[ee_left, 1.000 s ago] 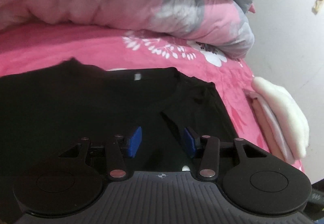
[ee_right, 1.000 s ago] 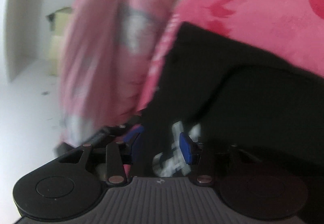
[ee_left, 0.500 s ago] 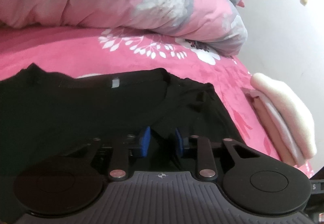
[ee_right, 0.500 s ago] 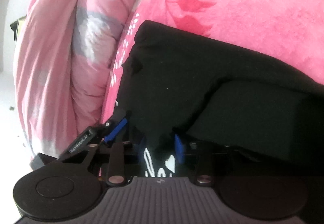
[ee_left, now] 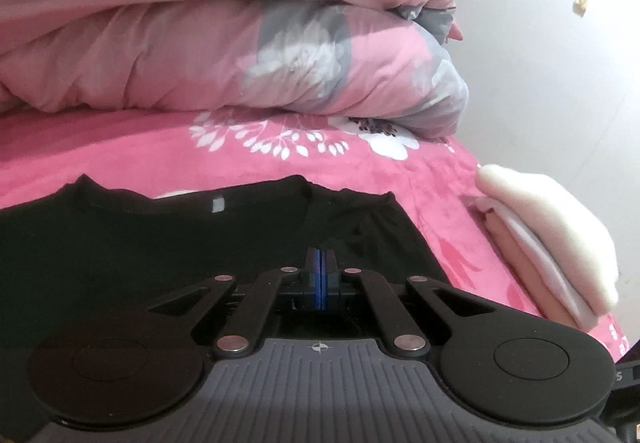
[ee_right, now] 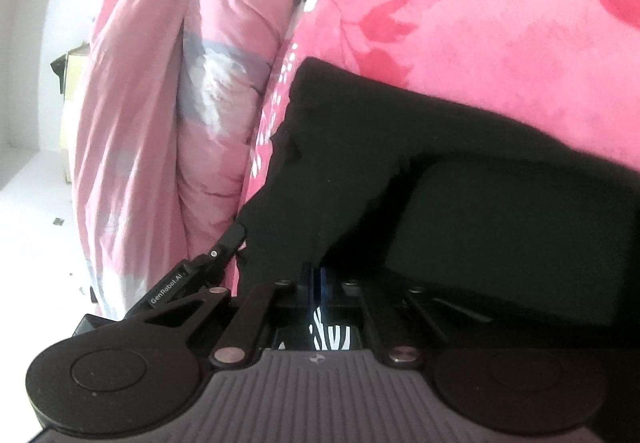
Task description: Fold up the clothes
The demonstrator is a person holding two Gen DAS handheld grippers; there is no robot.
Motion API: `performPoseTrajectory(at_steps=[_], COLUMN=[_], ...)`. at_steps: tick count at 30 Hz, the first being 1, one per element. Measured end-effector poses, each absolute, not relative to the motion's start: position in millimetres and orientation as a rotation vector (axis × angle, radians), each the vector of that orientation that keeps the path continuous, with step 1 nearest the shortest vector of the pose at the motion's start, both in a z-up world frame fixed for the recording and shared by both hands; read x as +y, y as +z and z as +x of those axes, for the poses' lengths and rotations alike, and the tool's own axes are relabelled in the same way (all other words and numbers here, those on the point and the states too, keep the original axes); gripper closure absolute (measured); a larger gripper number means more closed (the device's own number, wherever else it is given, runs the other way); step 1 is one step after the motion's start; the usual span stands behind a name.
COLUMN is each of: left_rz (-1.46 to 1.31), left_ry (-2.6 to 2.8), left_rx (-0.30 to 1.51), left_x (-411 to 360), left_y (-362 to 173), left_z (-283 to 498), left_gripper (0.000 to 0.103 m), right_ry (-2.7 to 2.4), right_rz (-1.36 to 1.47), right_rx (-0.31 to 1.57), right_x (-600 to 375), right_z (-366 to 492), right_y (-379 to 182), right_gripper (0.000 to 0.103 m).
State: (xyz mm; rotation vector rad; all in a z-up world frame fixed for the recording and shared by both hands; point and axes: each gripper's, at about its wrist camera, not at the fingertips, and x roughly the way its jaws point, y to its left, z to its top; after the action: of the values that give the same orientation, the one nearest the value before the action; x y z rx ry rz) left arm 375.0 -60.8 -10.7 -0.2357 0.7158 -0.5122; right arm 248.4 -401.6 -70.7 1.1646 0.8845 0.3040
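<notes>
black cotton t-shirt (ee_left: 160, 243) lies half-folded on pink floral bedsheet (ee_left: 120, 147); left gripper (ee_left: 321, 263) and right gripper (ee_right: 316, 275) each pinched shut on its cloth; further folds remain.

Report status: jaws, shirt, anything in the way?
Left gripper shut on black shirt, right gripper too. Shirt flat on pink bedspread. Folded pile alongside, apart.
</notes>
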Motion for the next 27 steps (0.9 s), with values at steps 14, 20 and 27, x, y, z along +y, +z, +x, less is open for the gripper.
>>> performPoseTrajectory(at_steps=[14,20,27], left_rz=[-0.092,-0.013,0.319], left_ry=[-0.411,-0.399,-0.661], left_rx=[0.777,0.656,0.608], left_x=[-57,-52,-129], left_y=[-42,-25,-35], left_z=[377,354,308], left_gripper=[0.101,0.09,0.081], right_ry=[0.292,0.231,0.229], right_rz=[0.984,0.661,0.41], right_rx=[0.943,0.885,0.735], right_x=[-403,-419,-403], right_z=[239,214,245], right_y=[-71,-34,-6], right_gripper=[0.095,0.092,0.092])
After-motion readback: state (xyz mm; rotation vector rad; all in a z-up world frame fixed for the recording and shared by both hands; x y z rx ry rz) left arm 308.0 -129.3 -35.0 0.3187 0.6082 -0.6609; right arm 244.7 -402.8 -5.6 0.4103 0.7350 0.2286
